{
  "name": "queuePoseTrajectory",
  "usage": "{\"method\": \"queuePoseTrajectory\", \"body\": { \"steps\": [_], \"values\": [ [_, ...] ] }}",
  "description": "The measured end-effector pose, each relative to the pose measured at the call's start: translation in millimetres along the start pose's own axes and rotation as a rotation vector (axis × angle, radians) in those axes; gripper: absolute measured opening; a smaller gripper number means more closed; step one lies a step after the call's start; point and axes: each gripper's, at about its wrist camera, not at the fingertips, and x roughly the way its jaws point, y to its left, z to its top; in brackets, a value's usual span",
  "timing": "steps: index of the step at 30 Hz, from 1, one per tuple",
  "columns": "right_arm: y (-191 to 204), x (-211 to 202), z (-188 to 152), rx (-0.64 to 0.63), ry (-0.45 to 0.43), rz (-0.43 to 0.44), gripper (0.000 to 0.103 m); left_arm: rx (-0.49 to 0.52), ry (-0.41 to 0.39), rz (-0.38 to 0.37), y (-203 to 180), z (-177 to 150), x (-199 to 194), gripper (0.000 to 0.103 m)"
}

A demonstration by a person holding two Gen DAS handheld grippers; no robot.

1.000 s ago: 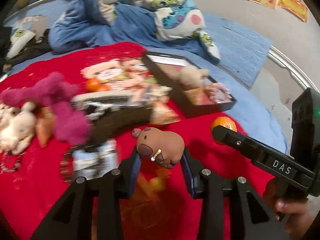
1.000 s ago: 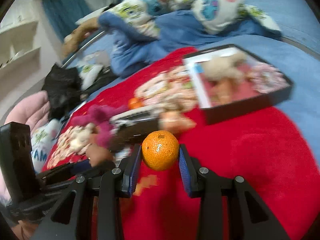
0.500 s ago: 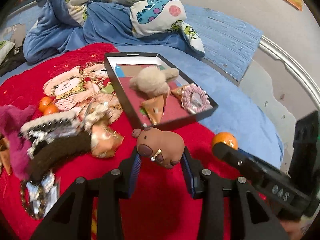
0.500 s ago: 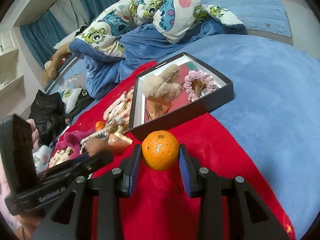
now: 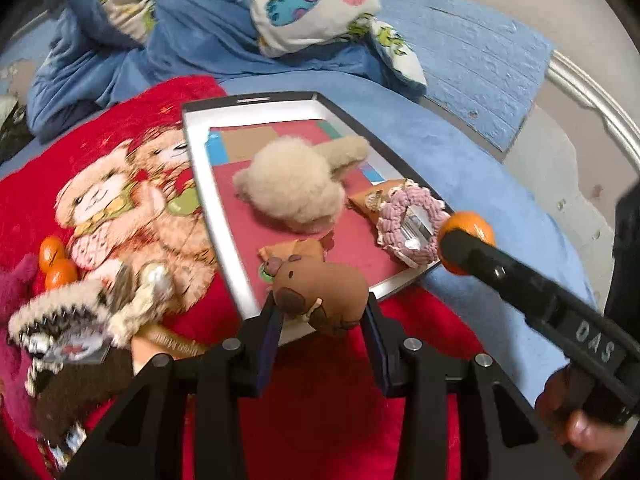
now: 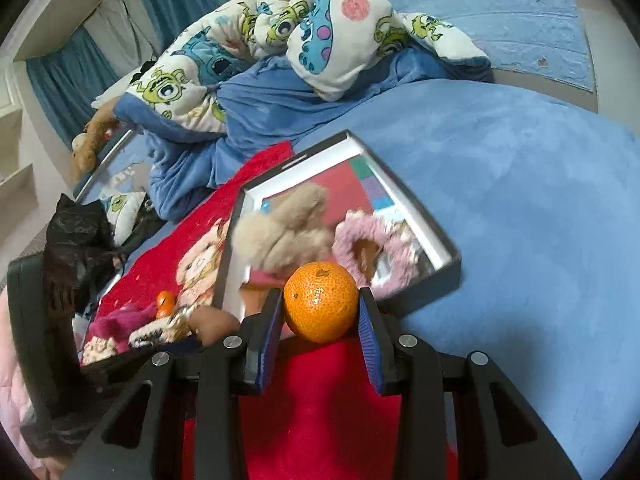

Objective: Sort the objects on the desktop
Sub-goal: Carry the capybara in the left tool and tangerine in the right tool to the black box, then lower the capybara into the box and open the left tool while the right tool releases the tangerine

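In the left wrist view, the left gripper fills the lower centre of the frame, its fingers closed on a brown capybara toy, which hangs over the near edge of the black box. At the lower right, a hand holds the right gripper, whose tip crosses the box's right corner with a mandarin in it.

In the right wrist view, that right gripper sits at the lower centre, its fingers clamped on either side of the mandarin, in front of the black box.

Beyond the toy, inside the box, lie a tan snack packet, a beige plush in the middle and a pink crocheted ring toward the right.

Left of the box, on the red blanket with its printed bears, lie 2 small mandarins, a magenta plush and a blurred heap of wrappers.

At the top of the frame, a cartoon-print quilt is bunched on the blue bed.
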Motion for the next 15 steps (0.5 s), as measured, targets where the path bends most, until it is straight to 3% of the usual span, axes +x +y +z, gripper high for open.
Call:
{"method": "queuePoseTrajectory", "body": {
  "steps": [4,10,15],
  "values": [
    [-2,14,8,-0.019,0.025,-0.019,0.035,-0.026,0.006,-0.017,3,7,10,0.040],
    [5,39,10,-0.096,0.093,-0.046,0.035,0.005,0.012,0.051,6,14,27,0.040],
    [6,50,13,-0.106,0.131,-0.040,0.035,0.005,0.010,0.033,9,23,35,0.040]
  ]
}}
